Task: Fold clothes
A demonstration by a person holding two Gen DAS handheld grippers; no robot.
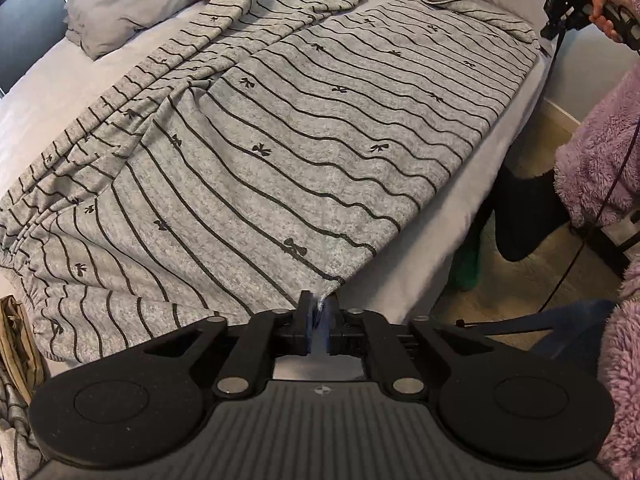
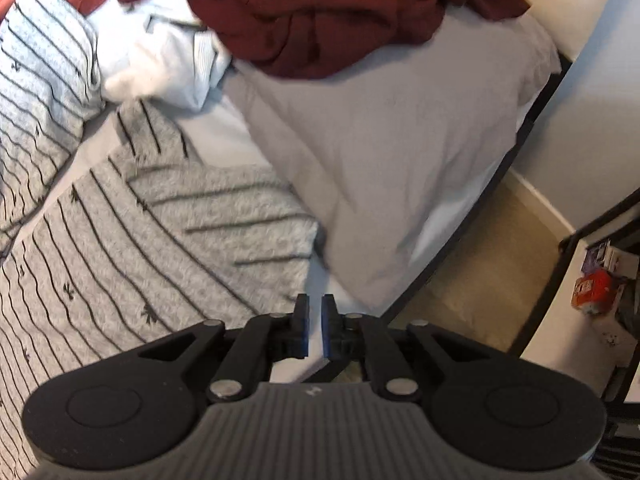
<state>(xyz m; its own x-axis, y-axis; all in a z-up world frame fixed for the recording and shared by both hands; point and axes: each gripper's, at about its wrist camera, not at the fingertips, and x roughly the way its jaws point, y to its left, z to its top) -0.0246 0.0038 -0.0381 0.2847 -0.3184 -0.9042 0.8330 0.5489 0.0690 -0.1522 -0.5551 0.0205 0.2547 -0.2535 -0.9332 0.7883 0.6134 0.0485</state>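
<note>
left tool (image 1: 319, 300) barely pinches the striped garment (image 1: 280, 128) hem; right tool (image 2: 315, 304) slightly apart, empty. hem may slip, creasing.

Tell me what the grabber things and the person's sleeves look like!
Each hand-held gripper is black plastic. The left hand-held gripper has two round discs, silver pivot pins, a ribbed grey plate with a small cross mark, and blue-lined fingers. The right hand-held gripper matches it. The person wears a fluffy lilac sleeve, and a thin black cable hangs beside it.
</note>
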